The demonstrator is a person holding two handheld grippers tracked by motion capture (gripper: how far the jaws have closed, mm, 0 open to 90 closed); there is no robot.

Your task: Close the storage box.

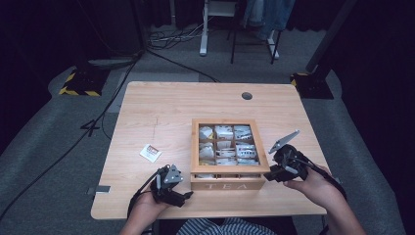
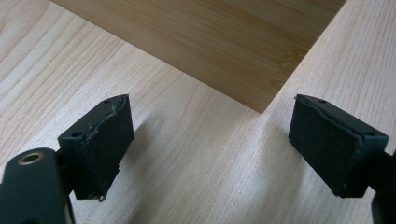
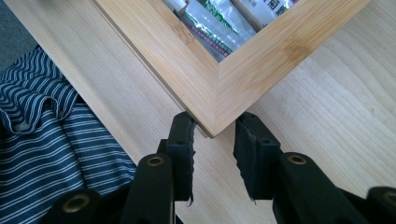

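Note:
A bamboo tea box marked TEA stands at the table's near middle, with several tea sachets in its compartments under a framed lid. My right gripper is at the box's near right corner. In the right gripper view both pads of my right gripper touch the two sides of the lid frame's corner. My left gripper rests on the table just left of the box front. Its jaws stand wide open, and the box's corner lies a little ahead of them, untouched.
A loose white sachet lies on the table left of the box. A round cable hole sits at the far edge. The person's striped clothing is at the table's near edge. Cables and stand bases lie on the floor beyond.

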